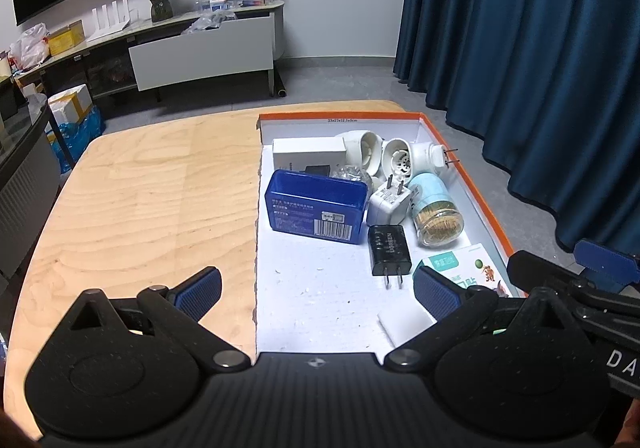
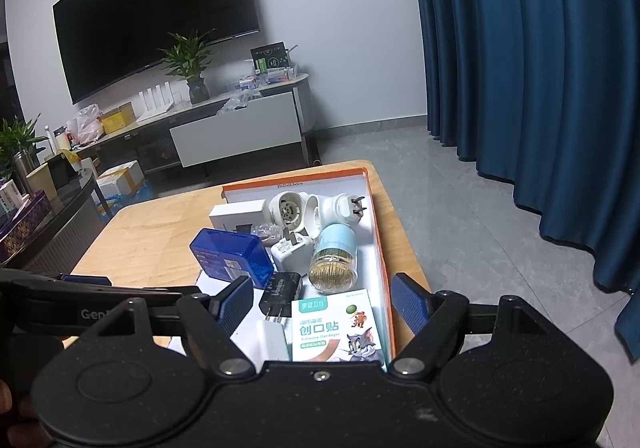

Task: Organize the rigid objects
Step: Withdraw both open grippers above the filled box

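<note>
A wooden table [image 1: 140, 199] carries 1 orange-rimmed box [image 1: 460, 151].

Both grippers are matte black plastic. The left gripper [image 1: 318, 290] has blue ribbed pads [image 1: 198, 292], triangular cut-outs in its linkage arms, round raised discs and silver pivot screws. The right gripper [image 2: 322, 306] looks the same, with blue ribbed pads [image 2: 236, 304] and one central screw.
</note>
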`<state>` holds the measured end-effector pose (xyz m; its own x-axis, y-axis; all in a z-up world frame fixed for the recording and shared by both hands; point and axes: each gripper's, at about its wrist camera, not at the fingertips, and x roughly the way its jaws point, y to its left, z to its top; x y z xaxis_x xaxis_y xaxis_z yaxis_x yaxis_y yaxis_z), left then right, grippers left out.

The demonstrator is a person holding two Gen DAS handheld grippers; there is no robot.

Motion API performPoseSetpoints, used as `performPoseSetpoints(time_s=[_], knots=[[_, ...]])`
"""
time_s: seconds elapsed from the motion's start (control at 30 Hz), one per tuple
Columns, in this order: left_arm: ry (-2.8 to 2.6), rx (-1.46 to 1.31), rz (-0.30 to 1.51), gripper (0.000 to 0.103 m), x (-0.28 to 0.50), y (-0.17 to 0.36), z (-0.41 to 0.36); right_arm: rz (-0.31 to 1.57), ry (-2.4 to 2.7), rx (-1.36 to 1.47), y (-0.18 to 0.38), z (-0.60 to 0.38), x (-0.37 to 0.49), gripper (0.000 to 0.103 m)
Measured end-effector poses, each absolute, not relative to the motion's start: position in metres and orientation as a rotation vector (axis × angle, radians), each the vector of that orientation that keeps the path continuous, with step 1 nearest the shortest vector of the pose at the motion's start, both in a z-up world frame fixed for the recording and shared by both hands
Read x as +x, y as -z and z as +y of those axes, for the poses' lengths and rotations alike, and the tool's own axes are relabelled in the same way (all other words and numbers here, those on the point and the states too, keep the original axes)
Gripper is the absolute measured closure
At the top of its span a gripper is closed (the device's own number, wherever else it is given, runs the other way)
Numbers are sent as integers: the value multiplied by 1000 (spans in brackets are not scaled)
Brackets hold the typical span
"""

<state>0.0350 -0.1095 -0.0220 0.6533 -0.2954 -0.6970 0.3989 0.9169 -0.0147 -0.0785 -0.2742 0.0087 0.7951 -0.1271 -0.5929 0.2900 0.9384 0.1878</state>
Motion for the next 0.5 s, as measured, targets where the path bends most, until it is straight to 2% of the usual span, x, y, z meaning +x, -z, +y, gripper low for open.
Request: performPoseSetpoints(time_s=[0.5], knots=[[384,150,785,0,40,28,-110,635,220,288,0,-275,-73,13]])
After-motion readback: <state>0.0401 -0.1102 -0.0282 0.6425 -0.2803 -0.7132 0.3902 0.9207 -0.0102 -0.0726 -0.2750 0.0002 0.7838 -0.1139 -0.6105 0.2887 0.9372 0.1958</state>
